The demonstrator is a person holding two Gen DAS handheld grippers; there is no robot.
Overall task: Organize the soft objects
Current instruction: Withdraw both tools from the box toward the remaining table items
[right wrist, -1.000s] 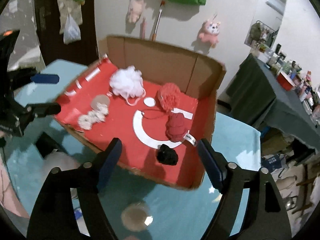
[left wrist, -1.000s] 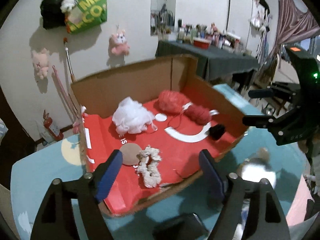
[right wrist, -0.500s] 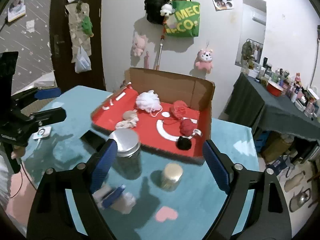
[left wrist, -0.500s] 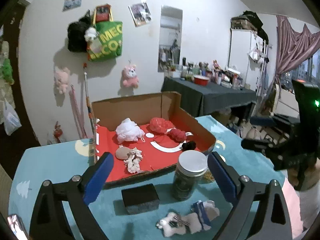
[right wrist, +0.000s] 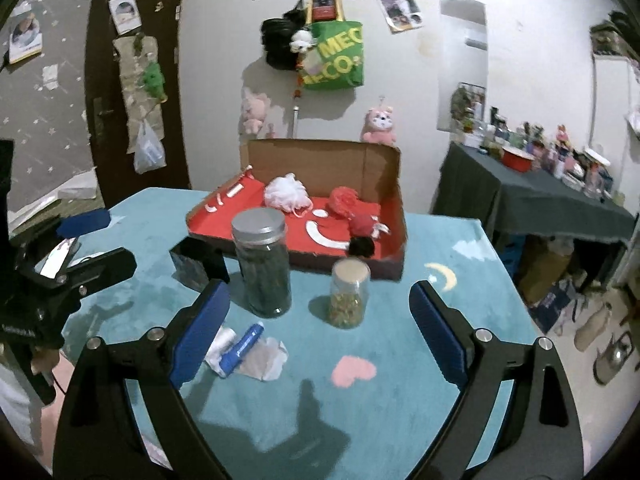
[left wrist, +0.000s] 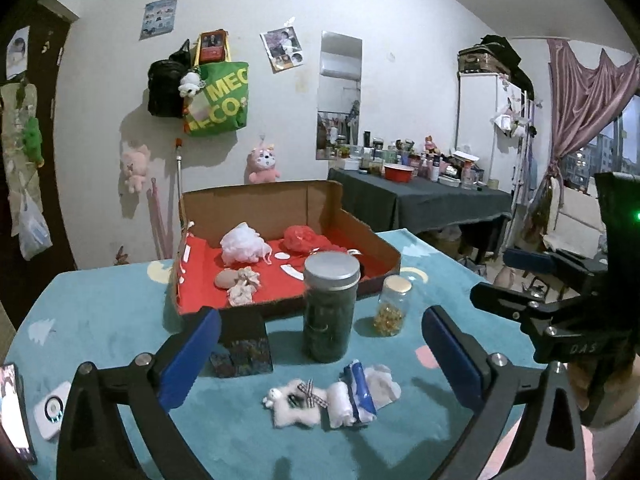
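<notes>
An open cardboard box [left wrist: 256,204] [right wrist: 394,216] with a red floor stands at the far side of the teal table. In it lie a white mesh puff [left wrist: 242,243] [right wrist: 286,193], red yarn [left wrist: 301,238] [right wrist: 344,201], a cream scrunchie [left wrist: 245,288] and a black pom [right wrist: 362,246]. On the near table lie a small white plush [left wrist: 294,402] and a white-and-blue fabric bundle [left wrist: 358,390] [right wrist: 244,350]. My left gripper [left wrist: 316,354] and right gripper [right wrist: 320,334] hang open and empty over the near table, back from the box.
A tall dark jar with a metal lid [left wrist: 330,308] [right wrist: 262,264], a small jar [left wrist: 394,306] [right wrist: 349,294] and a black box [left wrist: 242,346] [right wrist: 198,264] stand before the cardboard box. A white device [left wrist: 50,416] and phone [left wrist: 14,412] lie left.
Both grippers have pulled back and up from over the box. The jars, black box, plush and fabric bundle on the near table have come into view. Both stay open.
</notes>
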